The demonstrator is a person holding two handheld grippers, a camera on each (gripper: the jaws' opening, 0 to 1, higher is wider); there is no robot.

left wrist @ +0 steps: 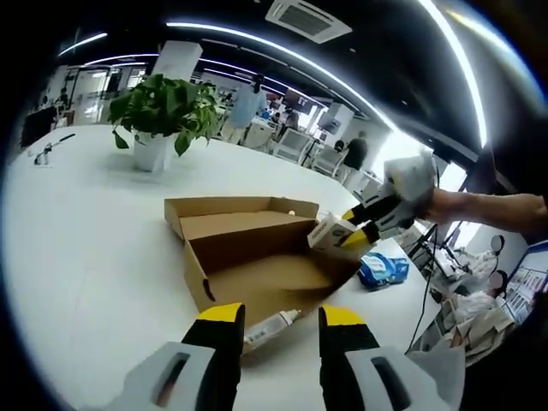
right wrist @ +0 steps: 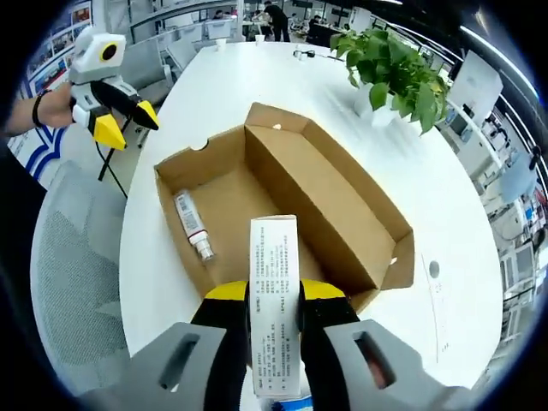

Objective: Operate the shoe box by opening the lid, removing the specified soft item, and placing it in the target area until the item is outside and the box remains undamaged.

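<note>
- Shoe box: lies on the white table with its lid folded back flat, so the interior is reachable from above.
- Right gripper: jaws clamp a small white printed carton, held over the box's near edge, apparently lifted clear for placing outside.
- Left gripper: jaws apart and empty, waiting just outside the box.
- White tube: rests on the box floor, beside its wall.
- Blue packet: lies on the table beside the box.
</note>
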